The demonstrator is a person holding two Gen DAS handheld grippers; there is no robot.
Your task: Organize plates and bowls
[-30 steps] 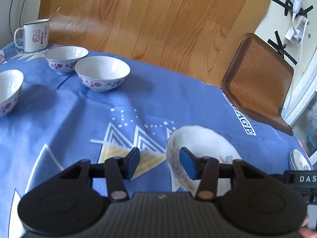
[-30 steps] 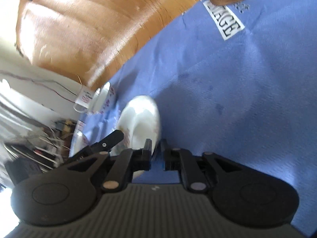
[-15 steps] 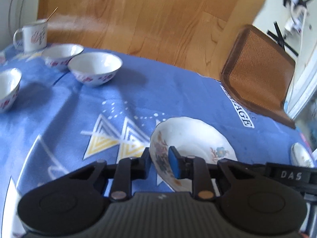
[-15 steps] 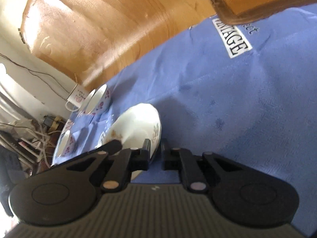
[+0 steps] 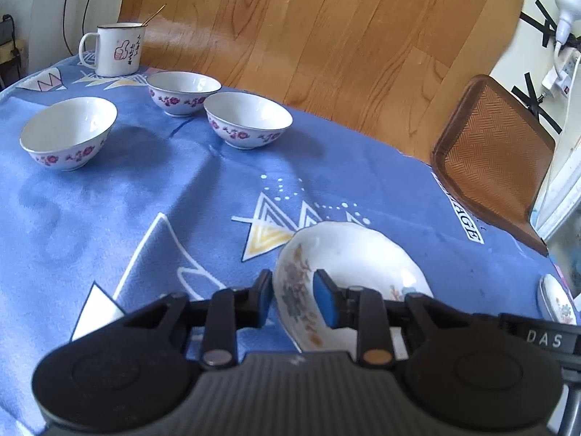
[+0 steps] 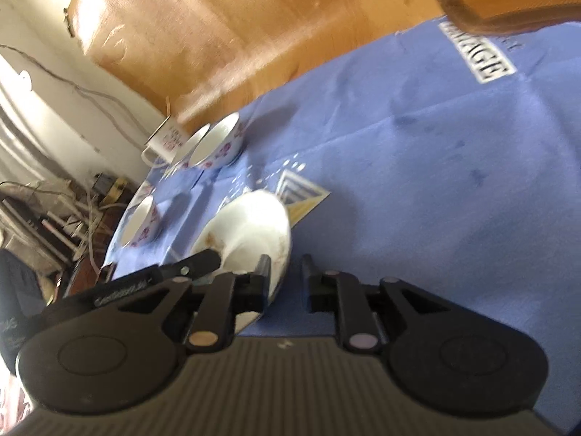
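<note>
White letters "DAS" stand on the black body of the right gripper (image 5: 541,338) as it shows at the right edge of the left wrist view. A white label (image 5: 461,214) printed on the blue tablecloth (image 5: 109,210) ends in "AGE" (its first letters cannot be read in either view). The white enamel mug (image 5: 118,49) bears a red thumbs-up sign and small dark characters, too small to read.

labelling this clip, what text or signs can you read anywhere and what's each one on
"DAS": white letters on the black bar at the right edge of the left wrist view.
"AGE": end of a cut-off word on the white tag of the blue tablecloth.
Thumbs-up drawing with handwritten characters on the mug: characters too small to read.
Embossed lettering on the other gripper's arm: too blurred to read.
</note>
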